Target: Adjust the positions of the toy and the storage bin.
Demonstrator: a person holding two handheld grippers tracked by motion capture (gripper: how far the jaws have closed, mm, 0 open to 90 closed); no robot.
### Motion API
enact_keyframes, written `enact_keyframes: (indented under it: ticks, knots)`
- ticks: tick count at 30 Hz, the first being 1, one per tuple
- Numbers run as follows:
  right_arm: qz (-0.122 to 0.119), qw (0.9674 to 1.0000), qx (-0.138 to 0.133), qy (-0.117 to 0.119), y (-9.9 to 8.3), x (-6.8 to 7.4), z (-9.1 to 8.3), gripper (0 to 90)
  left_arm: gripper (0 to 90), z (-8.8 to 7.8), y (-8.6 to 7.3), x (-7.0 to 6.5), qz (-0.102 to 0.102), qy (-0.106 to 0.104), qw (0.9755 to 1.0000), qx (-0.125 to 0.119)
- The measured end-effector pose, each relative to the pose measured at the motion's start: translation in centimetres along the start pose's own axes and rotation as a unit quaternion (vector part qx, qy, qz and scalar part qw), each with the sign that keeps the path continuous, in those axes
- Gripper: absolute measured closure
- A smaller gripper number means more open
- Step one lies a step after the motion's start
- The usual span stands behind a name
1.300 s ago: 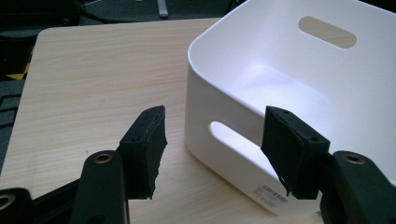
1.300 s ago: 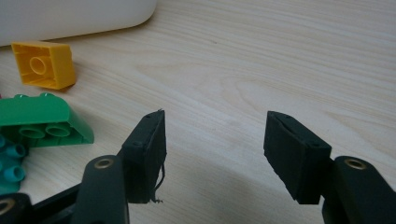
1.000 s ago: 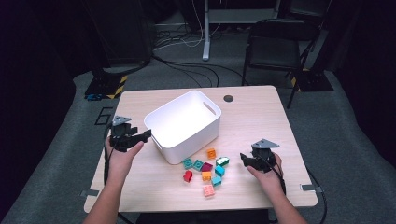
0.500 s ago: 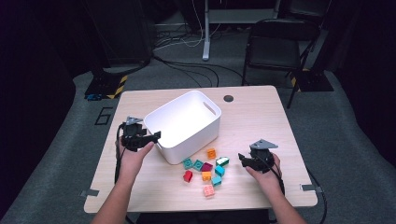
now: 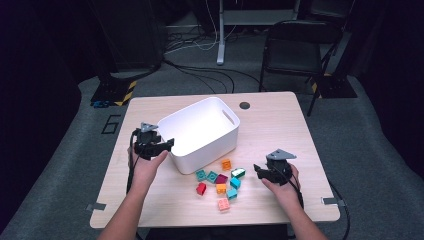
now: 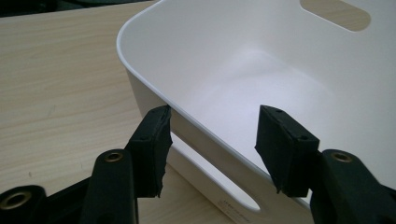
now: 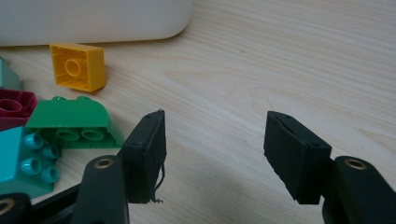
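The light wooden table (image 5: 280,120) carries a white bin (image 5: 200,134) standing left of centre. A dark round spot (image 5: 244,105) marks the tabletop near the far edge. Toy bricks lie loose just beside the bin's near right corner: an orange brick (image 5: 226,164), a green brick (image 5: 238,172), teal bricks (image 5: 206,175), a magenta brick (image 5: 221,178), a red brick (image 5: 201,188) and a pink brick (image 5: 223,204) nearest the person.

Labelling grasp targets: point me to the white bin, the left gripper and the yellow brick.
white bin (image 6: 154,88), left gripper view, on its near rim.
left gripper (image 6: 212,140), left gripper view, midway between the fingertips, which straddle the bin wall.
yellow brick (image 7: 77,66), right gripper view, on its studded top face.
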State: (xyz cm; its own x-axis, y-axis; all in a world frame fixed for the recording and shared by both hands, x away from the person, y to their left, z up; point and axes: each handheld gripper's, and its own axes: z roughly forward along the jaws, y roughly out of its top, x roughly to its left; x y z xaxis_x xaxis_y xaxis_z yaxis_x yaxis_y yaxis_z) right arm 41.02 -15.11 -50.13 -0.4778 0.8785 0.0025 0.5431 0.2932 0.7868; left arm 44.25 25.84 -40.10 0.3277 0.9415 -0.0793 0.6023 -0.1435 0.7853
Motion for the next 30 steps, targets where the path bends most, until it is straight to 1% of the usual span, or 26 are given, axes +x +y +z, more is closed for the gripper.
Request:
enact_keyframes:
  ticks: [3, 5, 13, 15, 19, 21, 23, 27, 30]
  knots:
    - [0.000, 1.0000, 0.000, 0.001, 0.0, 0.1, 0.0, 38.3, 48.5, 0.7, 0.5, 0.2, 0.006, 0.000, 1.0000, -0.001]
    - [0.000, 1.0000, 0.000, 0.001, 0.0, 0.1, 0.1, 38.3, 50.0, 1.2, 0.8, 0.4, 0.009, -0.004, 0.9999, -0.006]
    - [0.003, 1.0000, -0.003, 0.003, 0.0, 0.1, 0.0, 38.3, 58.2, 2.8, 2.0, 1.1, 0.021, -0.030, 0.9992, -0.014]
    - [0.003, 1.0000, -0.003, 0.003, 0.1, 0.1, 0.0, 38.4, 61.4, 3.2, 2.3, 1.2, 0.025, -0.035, 0.9989, -0.017]
    - [0.004, 1.0000, -0.004, 0.004, 0.1, 0.1, 0.0, 38.4, 64.1, 3.9, 2.6, 1.2, 0.027, -0.049, 0.9982, -0.021]
    - [0.004, 1.0000, -0.004, 0.004, 0.1, 0.0, -0.1, 38.4, 65.5, 4.1, 2.7, 1.2, 0.033, -0.052, 0.9978, -0.022]
    - [0.006, 1.0000, -0.004, 0.004, 0.0, 0.0, -0.1, 38.4, 66.2, 4.2, 2.8, 1.2, 0.036, -0.054, 0.9977, -0.020]
    - [0.008, 0.9999, -0.006, 0.004, 0.0, -0.1, -0.1, 38.5, 64.9, 4.3, 2.7, 1.1, 0.031, -0.057, 0.9978, -0.015]
    - [0.012, 0.9999, -0.006, 0.003, 0.0, -0.2, -0.2, 38.5, 59.2, 4.2, 2.5, 1.3, 0.026, -0.057, 0.9980, -0.014]
